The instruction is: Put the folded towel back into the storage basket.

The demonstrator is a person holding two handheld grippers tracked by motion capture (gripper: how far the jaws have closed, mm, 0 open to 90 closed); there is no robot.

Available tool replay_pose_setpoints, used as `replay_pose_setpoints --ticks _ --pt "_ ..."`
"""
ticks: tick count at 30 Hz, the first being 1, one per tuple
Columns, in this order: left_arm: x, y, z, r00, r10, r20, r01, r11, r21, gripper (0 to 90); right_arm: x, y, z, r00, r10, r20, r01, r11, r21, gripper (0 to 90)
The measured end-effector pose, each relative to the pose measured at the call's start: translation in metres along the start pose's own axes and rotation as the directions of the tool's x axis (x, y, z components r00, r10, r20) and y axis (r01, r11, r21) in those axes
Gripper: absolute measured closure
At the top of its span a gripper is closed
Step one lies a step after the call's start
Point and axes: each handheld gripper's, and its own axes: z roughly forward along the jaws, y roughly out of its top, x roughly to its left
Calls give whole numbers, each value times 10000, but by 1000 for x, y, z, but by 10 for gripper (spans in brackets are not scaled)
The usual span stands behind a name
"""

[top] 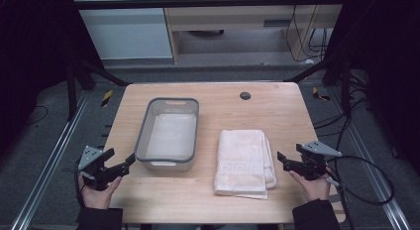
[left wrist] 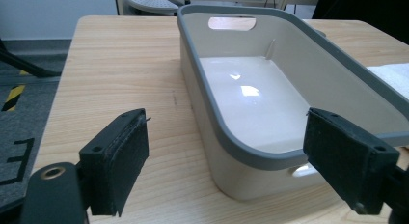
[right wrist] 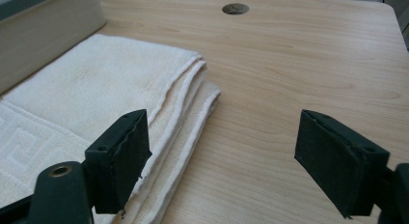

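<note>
High view: your folded towel (top: 244,162) lies lengthwise, running from you toward the table's far edge.
Both your left gripper (top: 125,165) and right gripper (top: 283,159) gape wide, holding nothing.

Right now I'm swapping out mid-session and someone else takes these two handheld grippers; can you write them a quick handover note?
Left gripper: open, holding nothing, aimed at the near left corner of the grey-rimmed beige plastic bin, not touching it.
Right gripper: open, holding nothing, just right of the folded cream terry towel, jaws clear of its edge.
Things: bin and towel sit side by side on the light wooden table, bin to the left; bin is empty.
Done: nothing visibly handled yet.
Left: probably grasp the towel and place it into the bin.
</note>
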Motion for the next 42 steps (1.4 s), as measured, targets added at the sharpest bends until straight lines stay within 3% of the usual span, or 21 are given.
replay_pose_setpoints --ticks 13,30,42 --pt "-16 17 7 9992 309 254 -304 9993 -210 184 2 18 3 9999 -116 -13 115 9998 -135 199" --pt "-54 34 23 9926 746 954 -693 9960 -570 236 11 54 2 9989 -345 -327 323 9974 -644 193" --pt "-90 41 39 9787 1280 1605 -1198 9910 -593 260 19 71 8 9973 -505 -538 456 9951 -878 198"
